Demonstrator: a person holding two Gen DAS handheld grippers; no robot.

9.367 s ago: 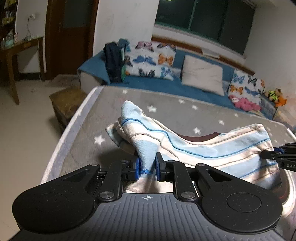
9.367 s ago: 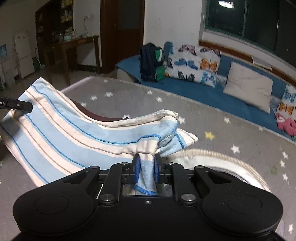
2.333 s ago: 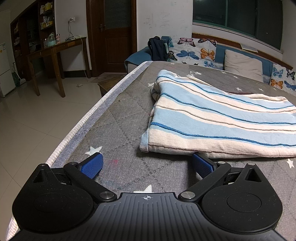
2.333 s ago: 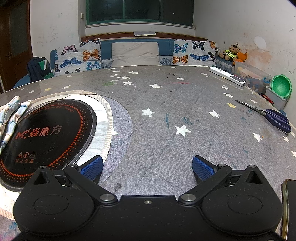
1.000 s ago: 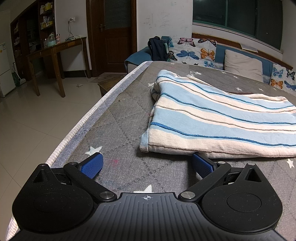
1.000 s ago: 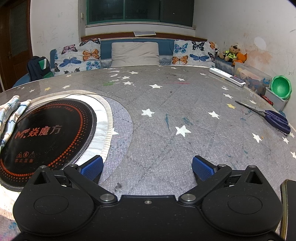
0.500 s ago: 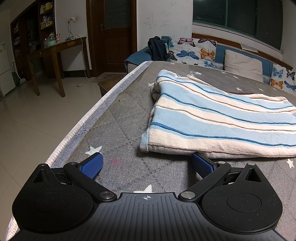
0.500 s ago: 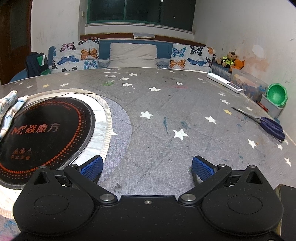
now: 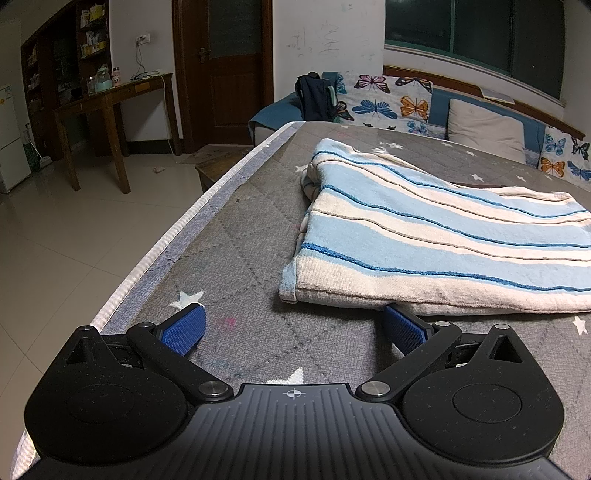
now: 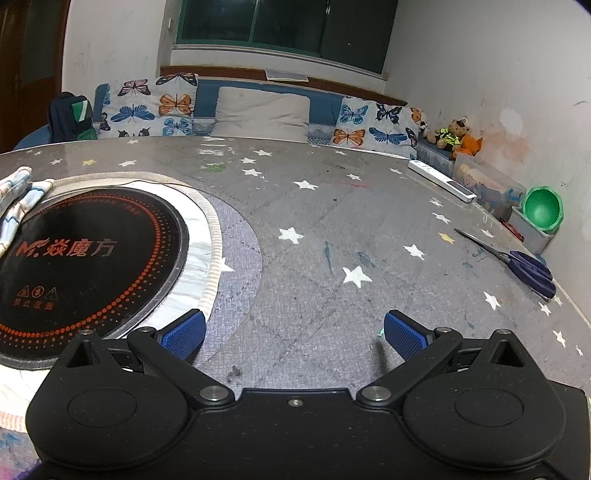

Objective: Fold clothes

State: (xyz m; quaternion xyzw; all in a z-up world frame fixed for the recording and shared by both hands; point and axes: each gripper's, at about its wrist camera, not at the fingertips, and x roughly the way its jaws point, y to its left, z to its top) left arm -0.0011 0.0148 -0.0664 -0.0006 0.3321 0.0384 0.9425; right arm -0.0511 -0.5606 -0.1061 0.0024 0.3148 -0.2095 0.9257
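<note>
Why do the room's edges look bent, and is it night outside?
Left wrist view: the fisheye lens bows the door frame and table edge, and the corners go dark; the striped cloth is sharp. Right wrist view: the window is dark, lamplight glares softly on the table, and the scissors are sharp.

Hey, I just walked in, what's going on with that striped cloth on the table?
A person is folding clothes with a handheld gripper in each hand. The striped cloth lies folded on the star-patterned table, and nothing is holding it. The left gripper is open just in front of the cloth's near edge. The right gripper is open too, over bare table beside the round black cooktop, facing away from most of the cloth.
</note>
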